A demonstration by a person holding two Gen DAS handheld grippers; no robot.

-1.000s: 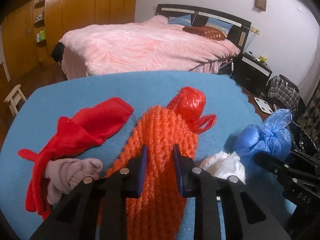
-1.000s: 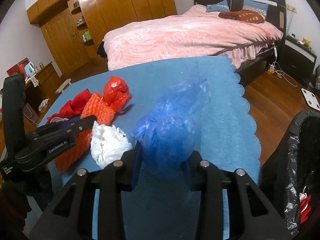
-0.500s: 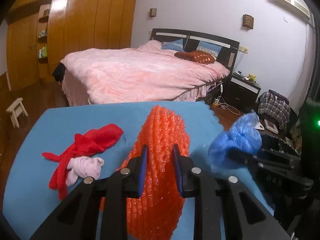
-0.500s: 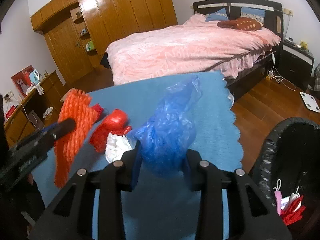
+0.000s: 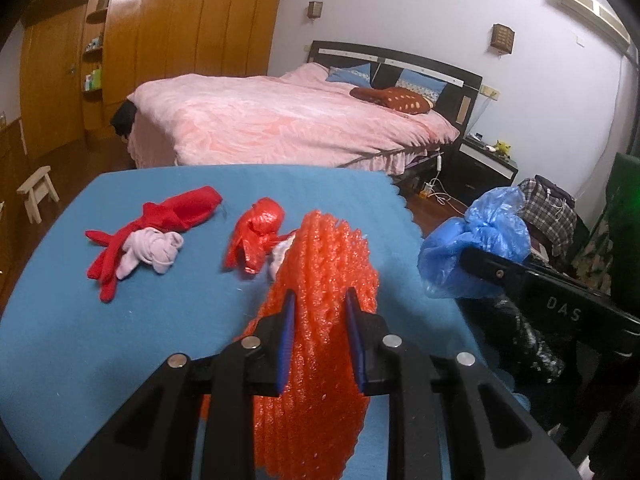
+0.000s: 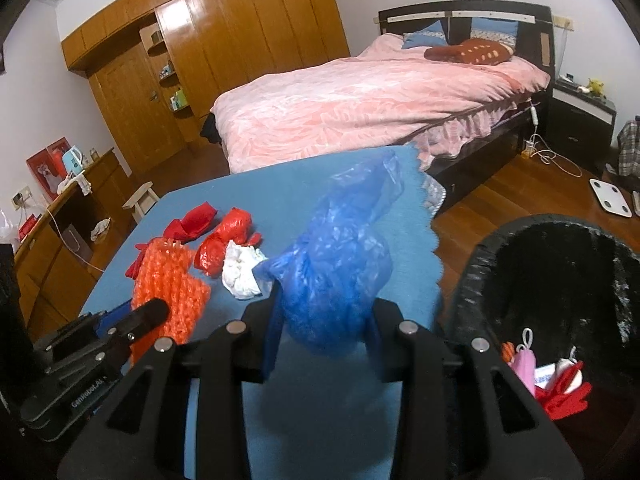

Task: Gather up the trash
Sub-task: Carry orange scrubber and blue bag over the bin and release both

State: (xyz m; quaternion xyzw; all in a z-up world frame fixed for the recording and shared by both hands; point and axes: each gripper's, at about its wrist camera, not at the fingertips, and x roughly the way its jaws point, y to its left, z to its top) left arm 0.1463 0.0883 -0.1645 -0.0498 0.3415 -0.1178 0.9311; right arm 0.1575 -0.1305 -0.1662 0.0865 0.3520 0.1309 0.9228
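Observation:
My left gripper (image 5: pixel 320 304) is shut on an orange foam net (image 5: pixel 320 320) and holds it above the blue table (image 5: pixel 120 340). My right gripper (image 6: pixel 324 308) is shut on a crumpled blue plastic bag (image 6: pixel 336 268), lifted near the table's right edge; the bag also shows in the left wrist view (image 5: pixel 476 244). A red plastic bag (image 5: pixel 256 236), a white crumpled tissue (image 6: pixel 242 266), a red cloth (image 5: pixel 160 216) and a pale pink sock (image 5: pixel 154 248) lie on the table. A black-lined trash bin (image 6: pixel 560 280) stands right of the table with several discarded items inside.
A bed with a pink cover (image 5: pixel 280 120) stands beyond the table. A black nightstand (image 5: pixel 480 168) and a white scale (image 6: pixel 610 196) on the wooden floor are to the right. A small stool (image 5: pixel 36 192) and wooden wardrobes (image 6: pixel 240 40) are at the left.
Both grippers have lifted their loads off the table and risen. The right gripper has moved right toward the bin, whose inside now shows more. The red bag and tissue stay on the table.

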